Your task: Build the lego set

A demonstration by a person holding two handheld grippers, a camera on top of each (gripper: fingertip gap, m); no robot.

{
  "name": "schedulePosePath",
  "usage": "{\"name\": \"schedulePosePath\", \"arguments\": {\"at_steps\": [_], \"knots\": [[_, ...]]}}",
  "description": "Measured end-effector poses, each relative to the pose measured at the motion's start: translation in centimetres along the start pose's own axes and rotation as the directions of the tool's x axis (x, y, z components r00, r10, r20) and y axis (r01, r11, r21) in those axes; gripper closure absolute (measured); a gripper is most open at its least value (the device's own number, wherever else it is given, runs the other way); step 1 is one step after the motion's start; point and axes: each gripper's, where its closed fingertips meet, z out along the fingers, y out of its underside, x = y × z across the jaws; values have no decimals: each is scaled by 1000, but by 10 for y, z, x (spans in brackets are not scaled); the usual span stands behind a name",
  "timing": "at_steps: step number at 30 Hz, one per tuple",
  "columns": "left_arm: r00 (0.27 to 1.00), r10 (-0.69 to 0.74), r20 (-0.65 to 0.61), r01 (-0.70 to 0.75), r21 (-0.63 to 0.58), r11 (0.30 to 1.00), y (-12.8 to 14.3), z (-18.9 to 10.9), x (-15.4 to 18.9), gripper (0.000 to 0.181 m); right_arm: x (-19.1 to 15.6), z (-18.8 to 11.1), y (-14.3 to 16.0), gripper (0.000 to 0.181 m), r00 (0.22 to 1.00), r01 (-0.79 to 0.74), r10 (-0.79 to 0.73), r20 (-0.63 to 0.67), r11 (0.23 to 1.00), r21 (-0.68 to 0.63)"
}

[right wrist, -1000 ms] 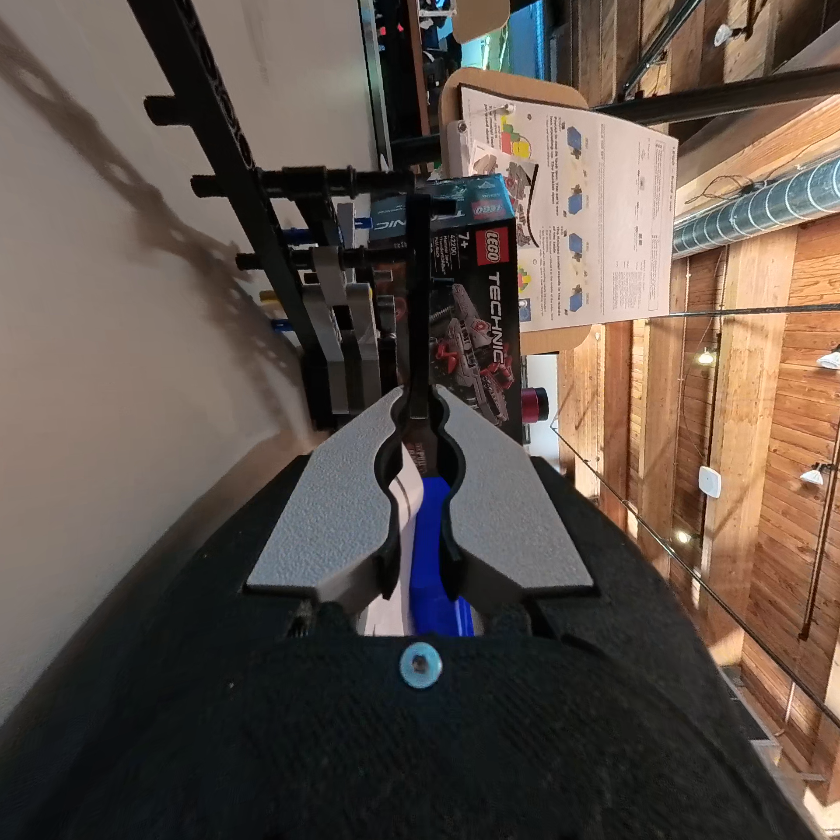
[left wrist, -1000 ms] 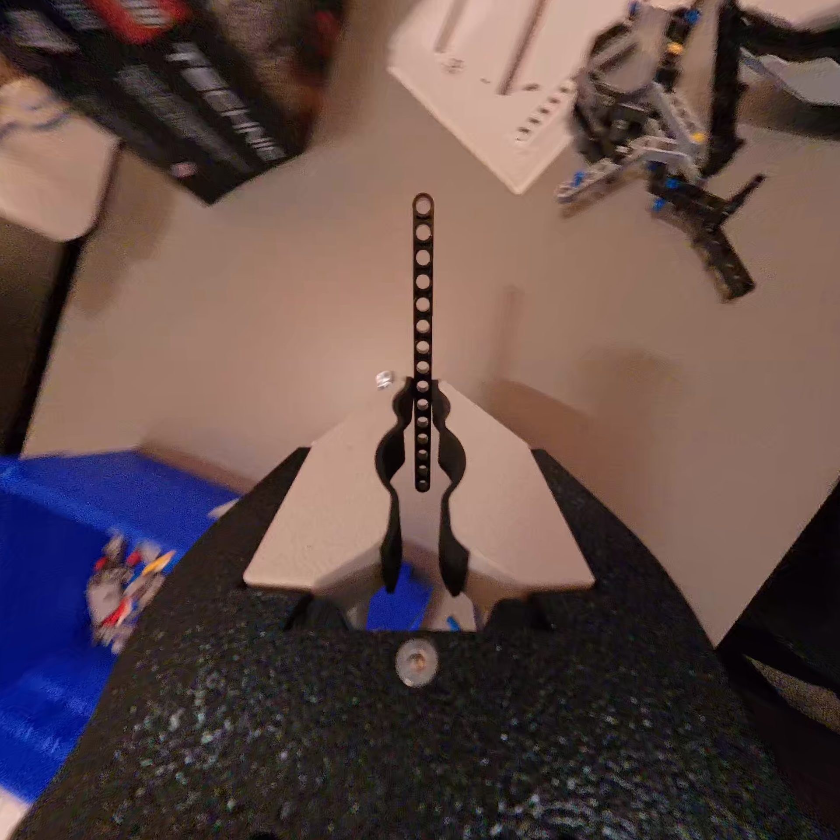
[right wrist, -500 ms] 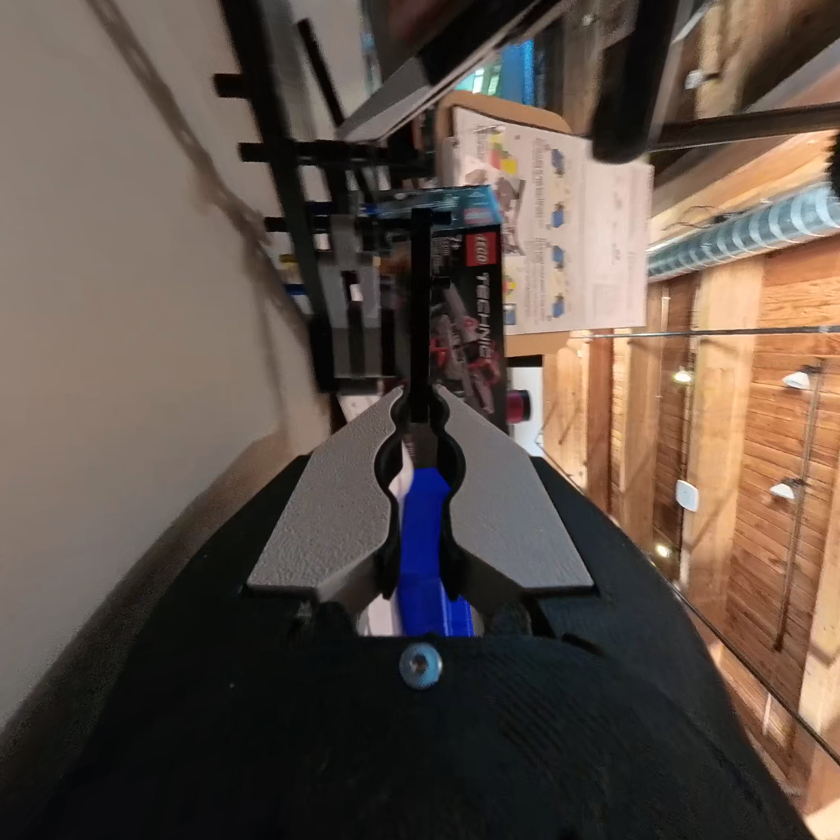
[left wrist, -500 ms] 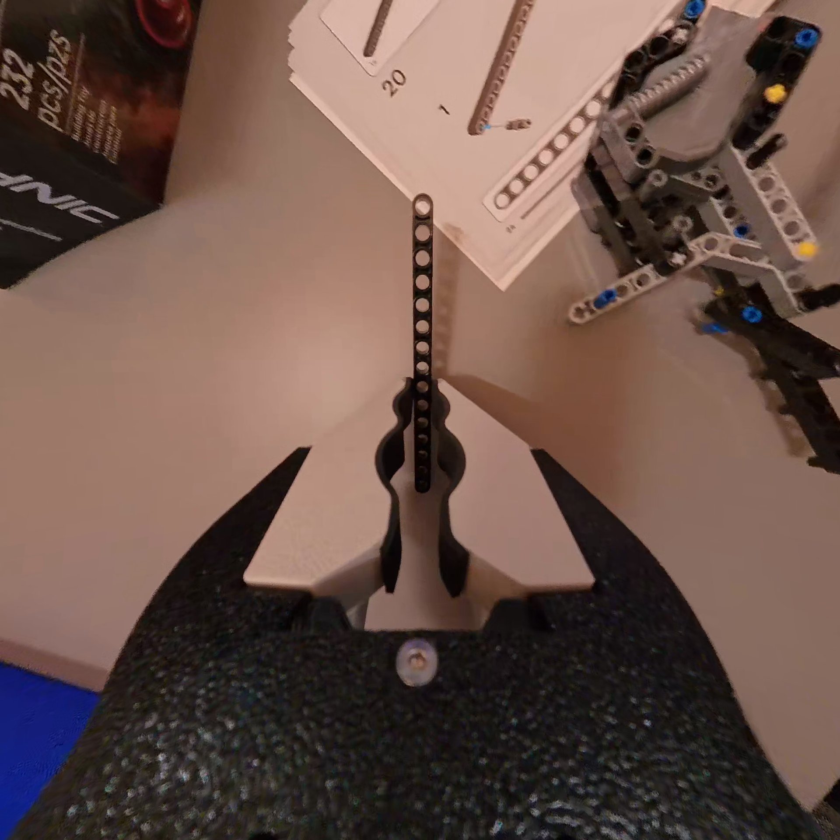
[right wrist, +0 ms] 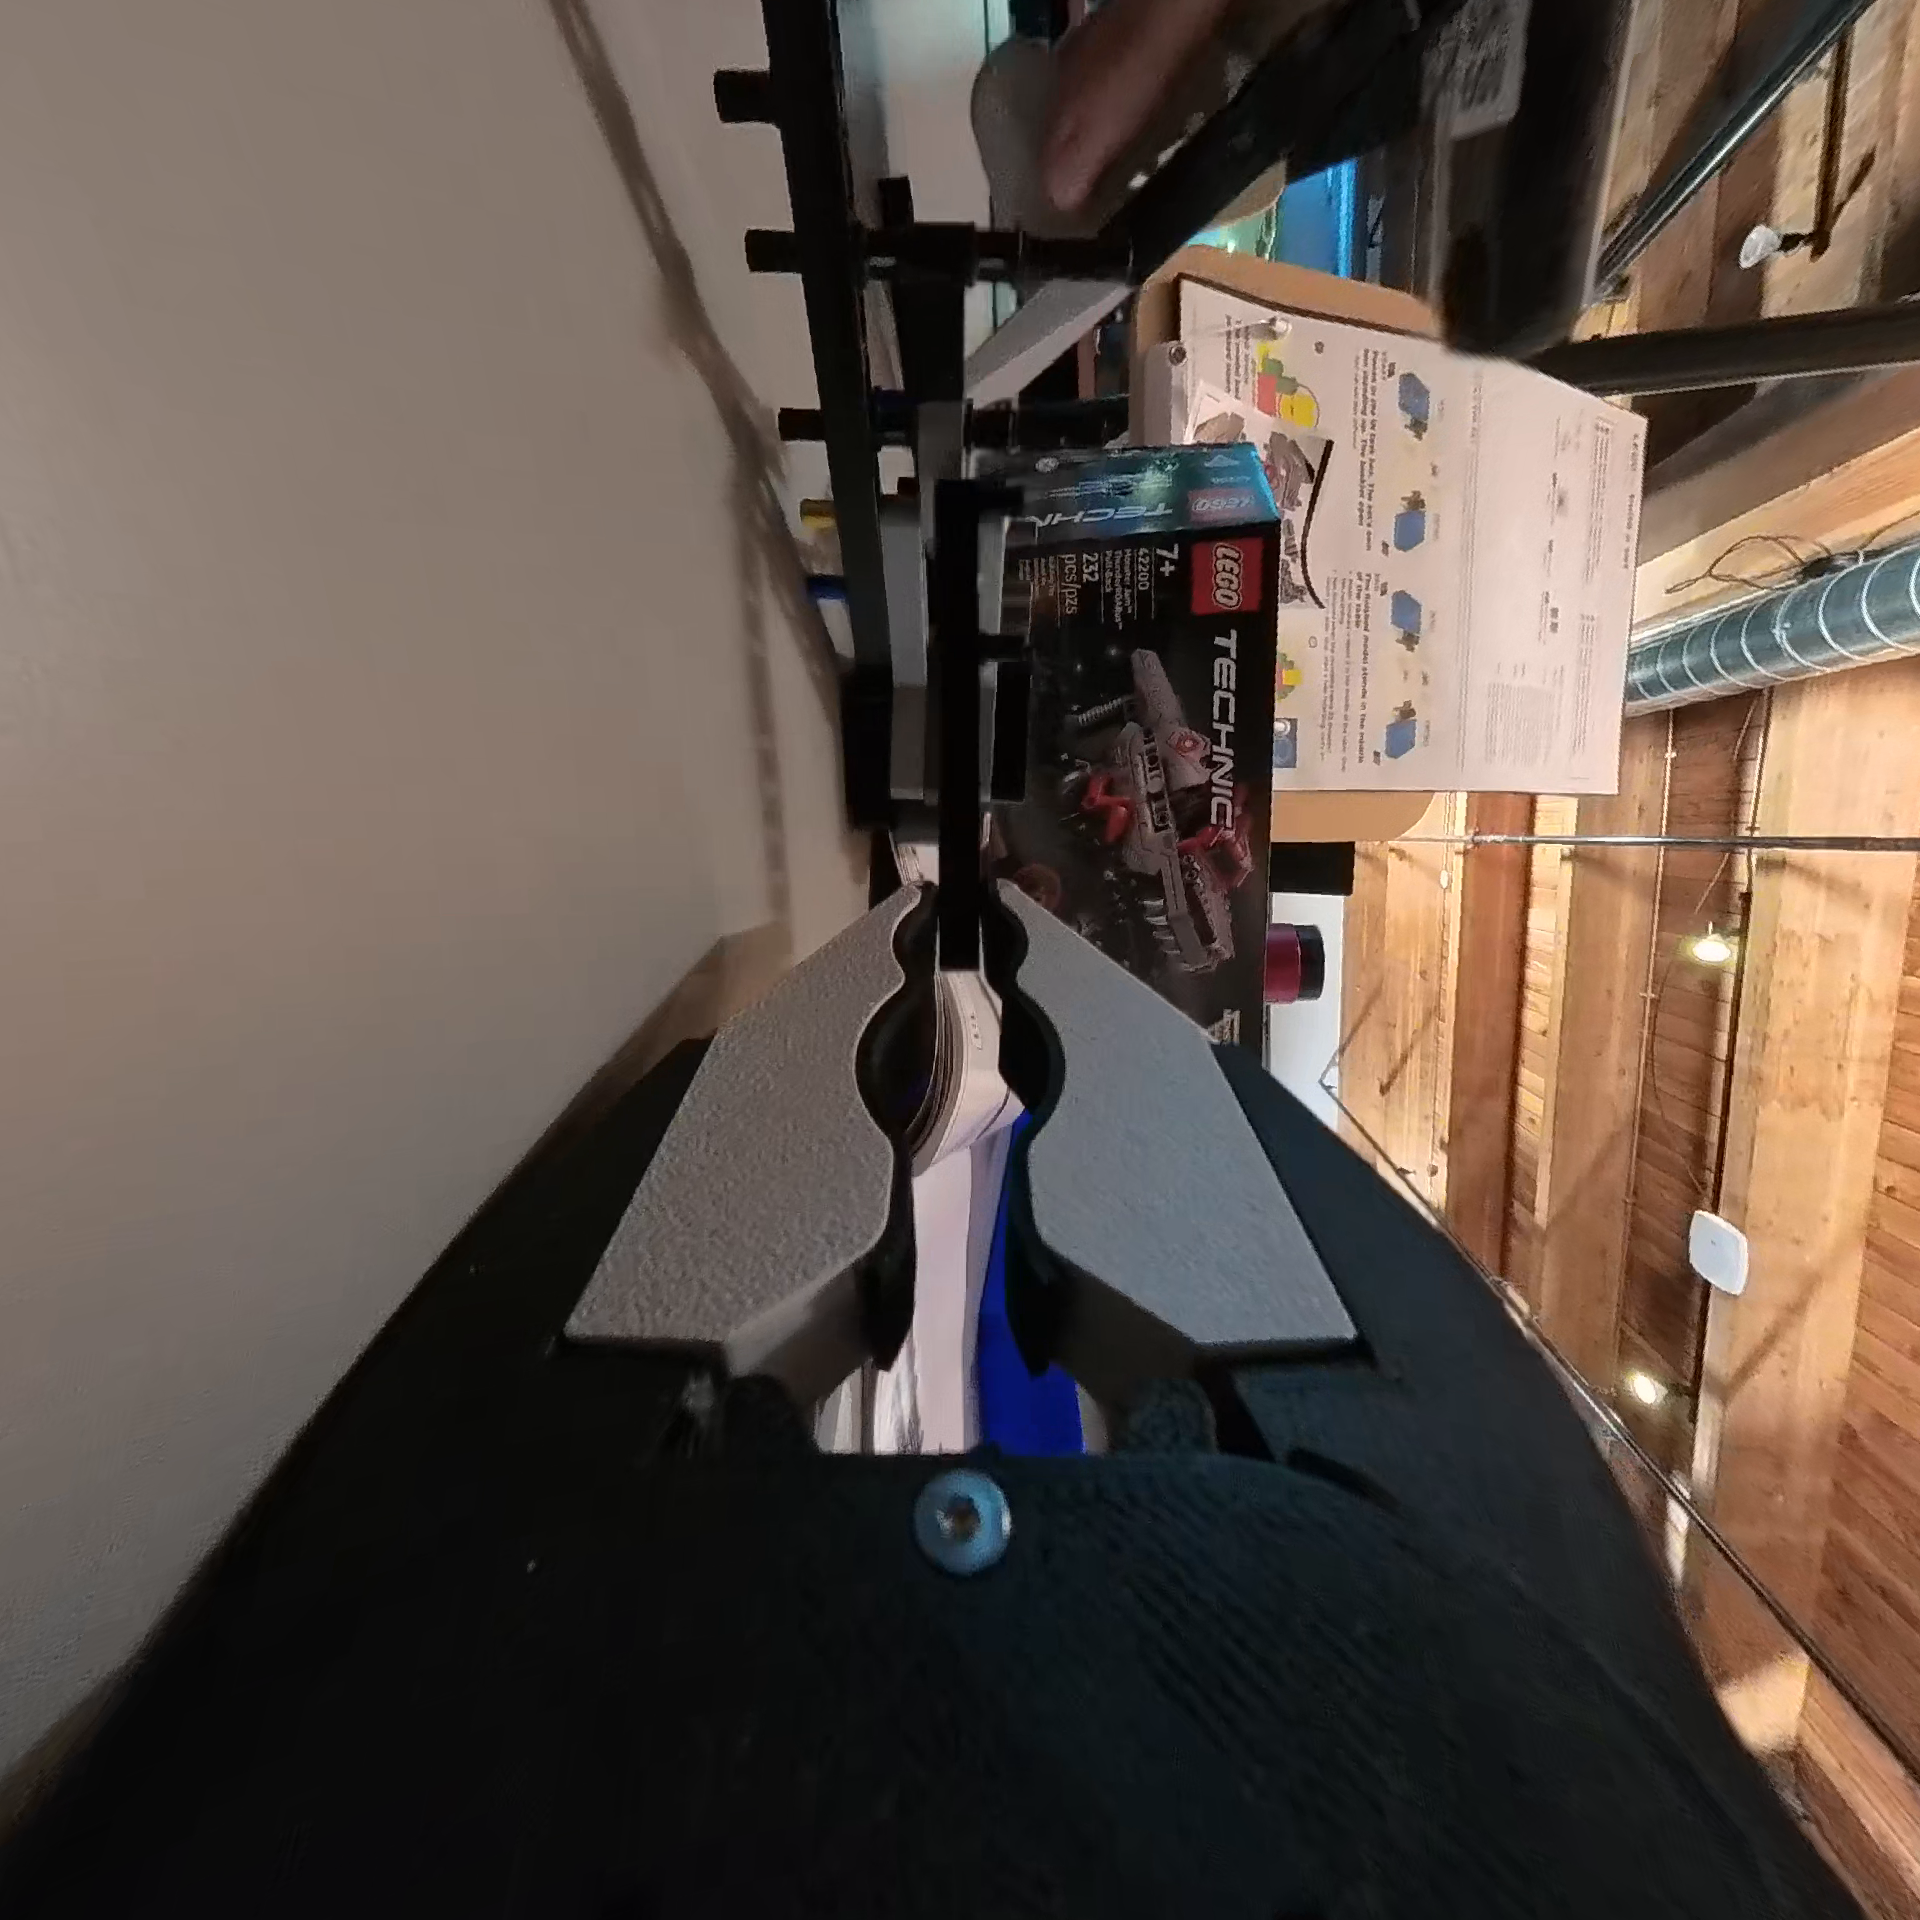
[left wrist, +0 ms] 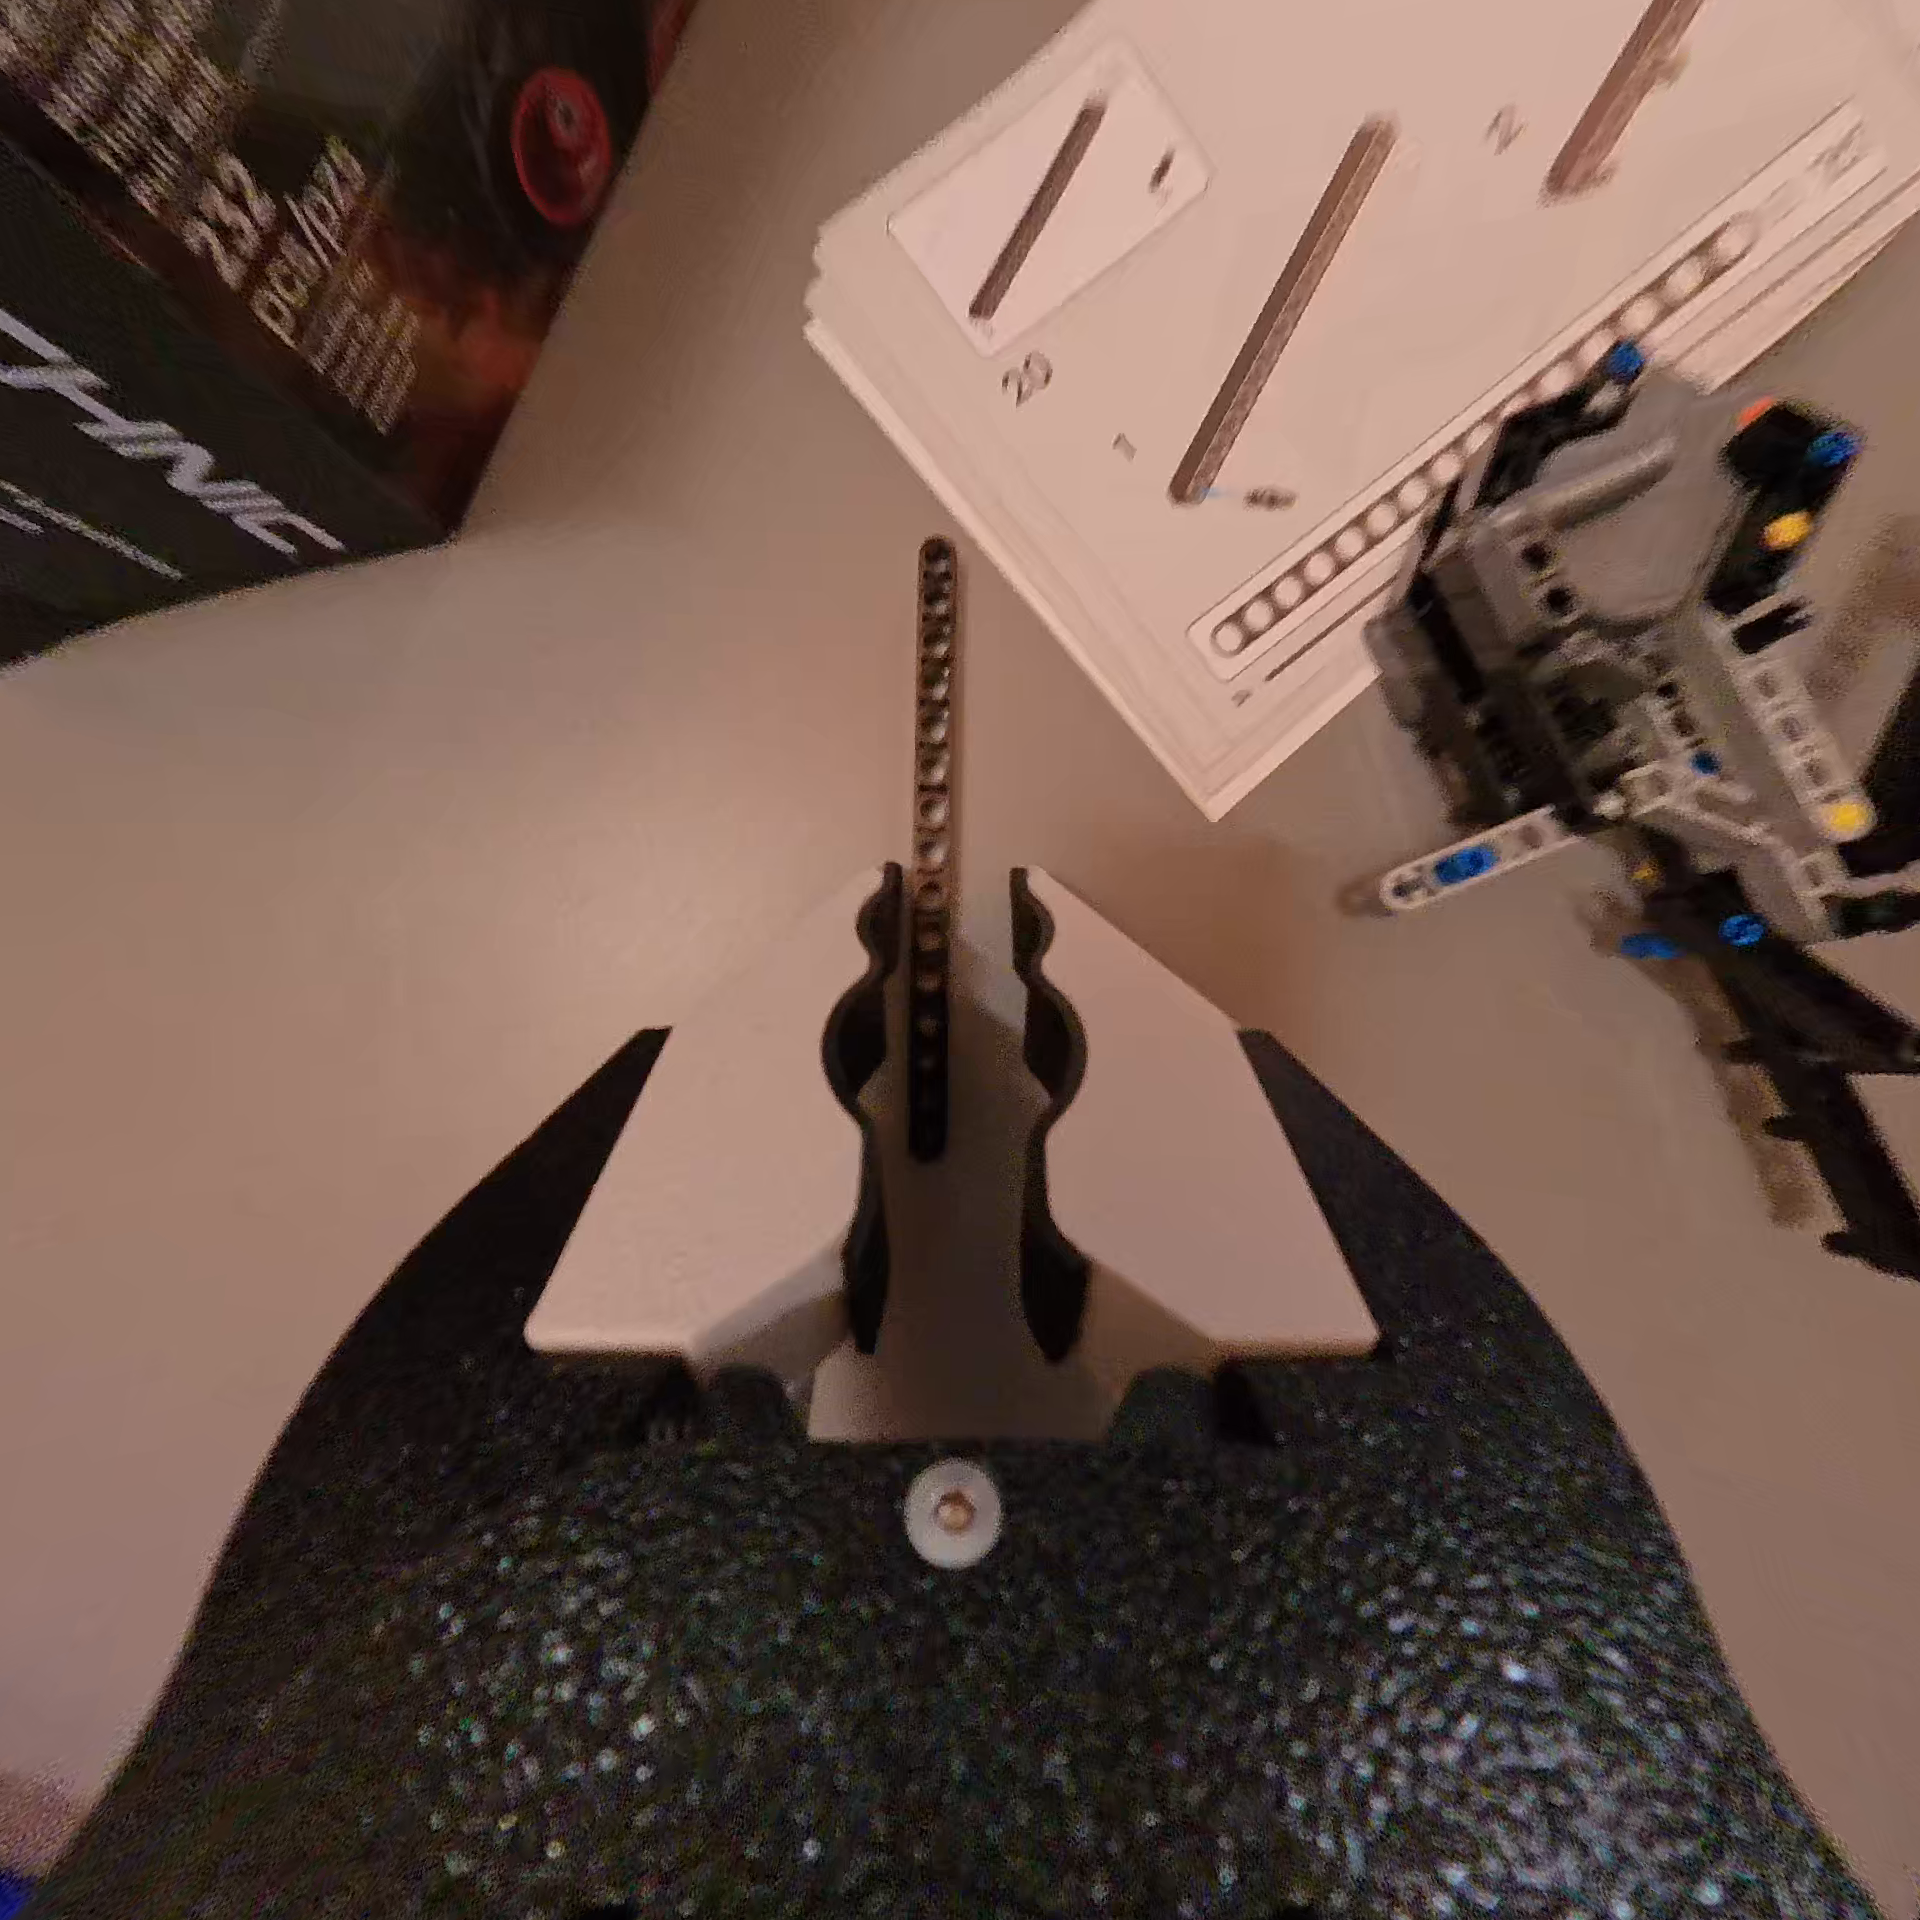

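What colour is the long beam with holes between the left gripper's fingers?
Black. The long beam shows best in the left wrist view, against the pale table.

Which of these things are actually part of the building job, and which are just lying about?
In the job:
black beam, between the open left gripper's fingers
half-built model, held by the right gripper
instruction booklet

Lying about:
set box
poster
duct

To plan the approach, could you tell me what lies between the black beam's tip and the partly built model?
The left wrist view shows the instruction booklet corner between black beam and partly built model.
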Motion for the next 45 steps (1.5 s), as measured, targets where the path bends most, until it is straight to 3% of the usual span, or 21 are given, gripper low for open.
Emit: {"name": "schedulePosePath", "arguments": {"at_steps": [2,5,8,11,15,18,22,29,32,39,41,45], "knots": [[999,-14,-30,17,103,995,-14,-8,9,156,1,-1,4,176,1000,0,0,-3,1000,-10],[985,15,-170,27,240,970,-36,-22,42,132,1,-2,8,176,1000,-5,5,-4,1000,-16],[945,21,-326,71,270,960,-50,-31,78,103,2,-2,9,176,1000,2,-2,-12,1000,-18],[941,1,-338,88,248,965,-62,-23,98,101,2,-2,8,174,1000,5,-6,-17,1000,-17],[965,12,-260,8,78,997,-52,5,116,111,3,-2,9,174,1000,10,-10,-22,1000,-26],[989,38,-144,-41,-15,999,-42,23,108,121,3,-4,9,174,1000,12,-13,-22,999,-29],[985,102,-136,-105,-12,994,-37,17,114,130,2,-5,12,174,1000,3,-3,-14,999,-37],[961,234,-146,-249,-93,964,0,-8,119,132,-2,-7,9,175,1000,-21,21,14,1000,1],[946,277,-170,-292,-73,954,8,-13,122,133,-3,-6,6,176,998,-47,46,32,999,22],[954,160,-252,-140,98,985,-9,-35,120,133,-15,-10,5,175,990,8,-12,138,1000,29],[968,137,-208,-99,184,978,-20,-49,104,133,-18,-12,7,175,985,12,-16,169,1000,26],[999,34,17,-38,309,950,-32,-76,40,139,-20,-17,6,169,975,-36,25,223,998,47]]}}
